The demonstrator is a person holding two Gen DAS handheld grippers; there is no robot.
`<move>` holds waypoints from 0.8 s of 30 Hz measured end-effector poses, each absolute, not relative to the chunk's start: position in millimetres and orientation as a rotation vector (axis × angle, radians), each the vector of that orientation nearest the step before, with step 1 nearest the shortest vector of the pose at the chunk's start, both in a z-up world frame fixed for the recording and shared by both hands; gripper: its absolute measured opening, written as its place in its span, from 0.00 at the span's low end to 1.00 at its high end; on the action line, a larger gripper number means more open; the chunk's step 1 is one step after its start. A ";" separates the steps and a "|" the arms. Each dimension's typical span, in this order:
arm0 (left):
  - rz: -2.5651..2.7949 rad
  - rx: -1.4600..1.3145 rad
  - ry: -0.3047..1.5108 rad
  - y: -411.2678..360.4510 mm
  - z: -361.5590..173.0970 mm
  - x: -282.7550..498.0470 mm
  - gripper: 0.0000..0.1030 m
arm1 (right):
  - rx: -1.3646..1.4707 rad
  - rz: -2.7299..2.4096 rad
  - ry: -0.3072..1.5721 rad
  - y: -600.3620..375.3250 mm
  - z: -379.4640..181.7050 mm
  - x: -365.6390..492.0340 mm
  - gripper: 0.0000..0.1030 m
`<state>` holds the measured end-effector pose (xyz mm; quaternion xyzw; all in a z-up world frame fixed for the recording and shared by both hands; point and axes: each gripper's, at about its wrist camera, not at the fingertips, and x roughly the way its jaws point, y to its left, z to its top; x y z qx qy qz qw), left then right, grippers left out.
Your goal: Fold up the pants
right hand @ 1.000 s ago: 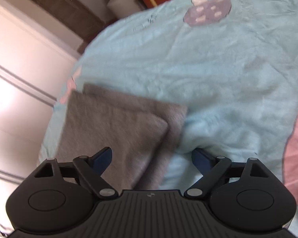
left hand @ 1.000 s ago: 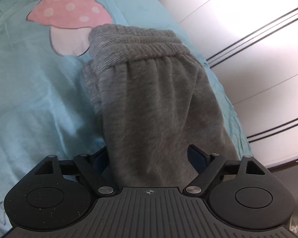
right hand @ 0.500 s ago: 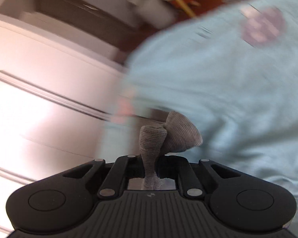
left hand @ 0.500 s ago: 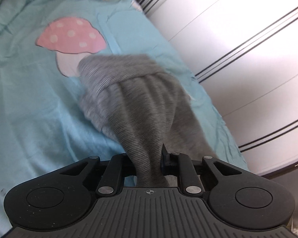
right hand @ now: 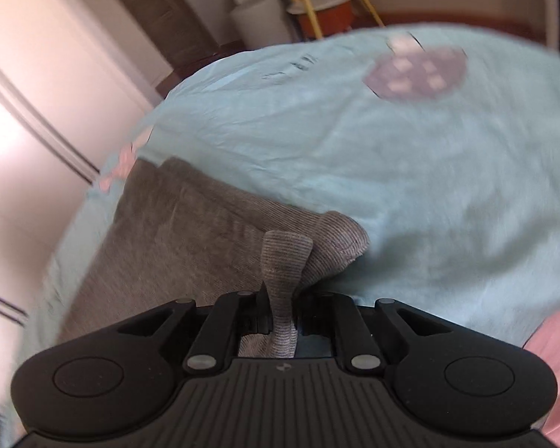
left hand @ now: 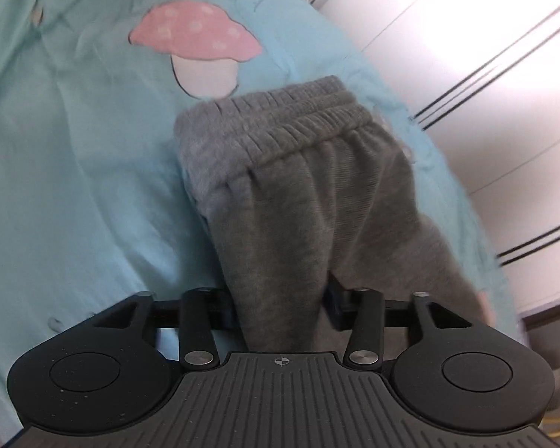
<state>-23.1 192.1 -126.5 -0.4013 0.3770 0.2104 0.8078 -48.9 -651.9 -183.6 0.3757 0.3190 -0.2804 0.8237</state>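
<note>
The grey pants (left hand: 310, 194) lie on the light blue bed cover (left hand: 74, 186), with the elastic waistband just below the pink mushroom print (left hand: 198, 37) and near the bed's edge by the white wardrobe doors (left hand: 485, 74). Half a second ago the left gripper (left hand: 280, 306) was pinching the cloth tightly; now its jaws have just been opening and stand released, the cloth between them but not pressed, and the waistband has spread flat again. The right gripper (right hand: 282, 321) has changed the other way: a second ago its jaws were wide over the flat leg ends, now they are clenched on a bunched corner of the pants' hem. I judge that the left side is set down and the right hand is ready to carry the hem toward the waistband for a fold. I can read no brand, label or writing anywhere.
</note>
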 end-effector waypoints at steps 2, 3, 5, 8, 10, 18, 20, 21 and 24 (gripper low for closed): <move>0.519 -0.839 0.784 192.2 -120.3 -29.9 0.72 | 0.769 -0.608 0.709 -649.4 -181.1 -44.4 0.11; 0.561 -0.838 0.765 193.4 -117.8 -34.5 0.76 | 0.769 -0.607 0.709 -650.0 -180.4 -43.9 0.14; 0.643 -0.839 0.735 195.9 -109.8 -44.7 0.81 | 0.770 -0.622 0.695 -648.7 -177.6 -47.8 0.22; 0.713 -0.814 0.719 195.1 -92.0 -51.0 0.82 | 0.749 -0.704 0.687 -644.7 -170.0 -56.6 0.36; 0.734 -0.734 0.691 182.7 -74.3 -47.2 0.82 | 0.715 -0.751 0.668 -638.9 -159.9 -64.4 0.44; 0.482 -0.512 0.632 102.8 -29.5 -12.0 0.95 | 0.573 -0.527 0.531 -589.1 -117.2 -48.7 0.62; 0.389 -0.505 0.645 78.5 -32.1 0.7 0.95 | 0.589 -0.363 0.578 -575.1 -124.0 -30.1 0.62; 0.350 -0.509 0.666 66.4 -34.1 6.5 0.95 | 0.610 -0.292 0.602 -569.8 -130.8 -21.4 0.62; 0.226 -0.552 0.772 31.6 -49.8 24.6 0.95 | 0.702 -0.165 0.733 -566.9 -163.7 1.3 0.62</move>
